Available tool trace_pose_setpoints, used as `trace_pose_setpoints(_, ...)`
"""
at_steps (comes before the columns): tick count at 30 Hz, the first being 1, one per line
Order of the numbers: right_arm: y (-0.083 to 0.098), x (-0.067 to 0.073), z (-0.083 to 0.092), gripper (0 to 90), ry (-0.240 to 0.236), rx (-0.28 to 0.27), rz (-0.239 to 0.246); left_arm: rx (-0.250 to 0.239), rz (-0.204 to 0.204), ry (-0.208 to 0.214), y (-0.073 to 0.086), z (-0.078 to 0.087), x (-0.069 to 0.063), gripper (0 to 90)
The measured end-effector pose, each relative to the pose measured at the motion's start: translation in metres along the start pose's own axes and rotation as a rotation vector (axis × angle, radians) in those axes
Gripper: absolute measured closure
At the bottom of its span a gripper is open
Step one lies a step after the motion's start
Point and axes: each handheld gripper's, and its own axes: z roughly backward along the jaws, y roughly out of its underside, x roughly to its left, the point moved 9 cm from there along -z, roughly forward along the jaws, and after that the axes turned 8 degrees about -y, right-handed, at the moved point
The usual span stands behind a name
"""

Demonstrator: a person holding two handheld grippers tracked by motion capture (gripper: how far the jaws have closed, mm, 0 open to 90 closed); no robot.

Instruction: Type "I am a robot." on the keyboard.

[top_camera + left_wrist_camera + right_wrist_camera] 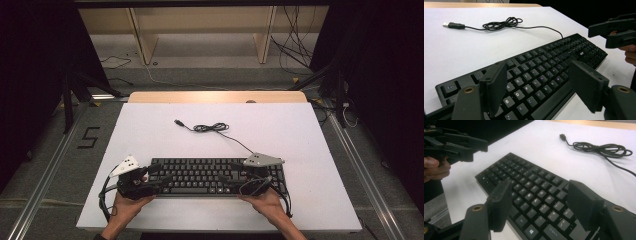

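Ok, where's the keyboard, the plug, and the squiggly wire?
keyboard (210, 176), high view, middle of its keys.
plug (446, 24), left gripper view, its metal tip.
squiggly wire (210, 128), high view, the coiled bundle.

The right gripper (537, 205) hangs over the near end of a black keyboard (529, 187). Its two black jaws are wide apart, with keys showing between them. They are not holding anything. The keyboard lies flat on the white desk (536, 147). Far off on the right, a black cord (602, 147) lies in a loose tangle, and its plug (562, 137) rests on the desk. At the far left, a hand (435, 168) holds the other gripper (474, 147) past the keyboard's far end.
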Motion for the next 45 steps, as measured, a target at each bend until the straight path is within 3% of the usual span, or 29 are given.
trace_pose_setpoints(20,0.005,-0.008,0.033,28.2,0.045,-0.069,-0.005,0.004,-0.001,0.012,0.001,-0.001,-0.003,30.1)
trace_pose_setpoints(45,0.025,-0.016,0.066,25.5,0.110,-0.095,0.005,0.015,-0.027,0.058,0.005,-0.001,-0.018,26.4)
